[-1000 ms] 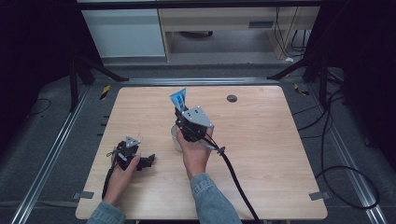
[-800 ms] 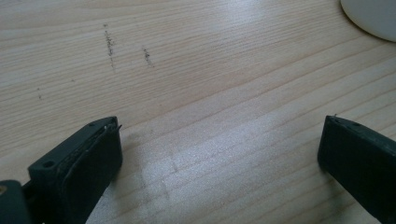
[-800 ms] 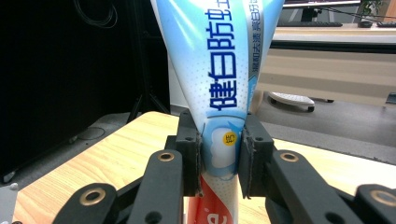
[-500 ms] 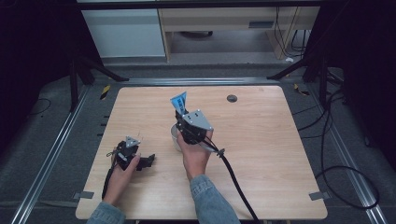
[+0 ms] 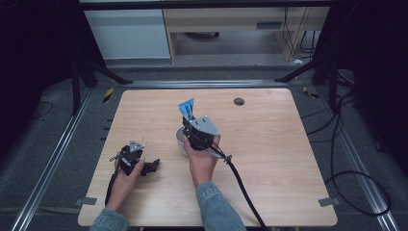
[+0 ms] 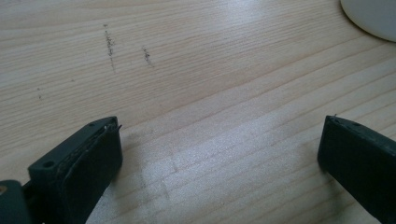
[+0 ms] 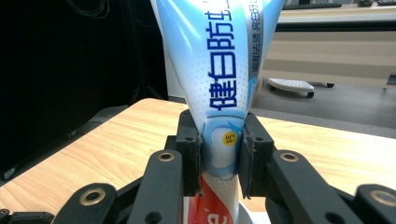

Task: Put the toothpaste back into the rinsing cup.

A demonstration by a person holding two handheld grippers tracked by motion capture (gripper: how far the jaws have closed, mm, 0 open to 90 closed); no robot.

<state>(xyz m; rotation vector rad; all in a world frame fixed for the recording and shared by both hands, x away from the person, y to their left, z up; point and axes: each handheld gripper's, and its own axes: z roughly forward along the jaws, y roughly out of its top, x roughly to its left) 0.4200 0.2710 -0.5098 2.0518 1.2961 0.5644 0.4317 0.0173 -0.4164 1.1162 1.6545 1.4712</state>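
While my right gripper (image 7: 219, 161) is pinching the toothpaste tube (image 7: 219, 70) upright above the white cup (image 5: 182, 140), I am aiming to lower it straight in; my left gripper (image 6: 219, 154) is resting spread and empty on the table (image 5: 288, 144).

My table (image 5: 269, 159) is light wood with rounded corners, and I place everything else by it. A small dark round cap (image 5: 239, 101) sits in its top near the far edge. Beyond that far edge stand a white cabinet (image 5: 127, 33) and, to the right of it, a beige shelf (image 5: 226, 21). A metal rail (image 5: 57, 149) runs along the floor off its left side. Black cables (image 5: 346, 168) loop on the grey floor (image 5: 43, 125) to its right.
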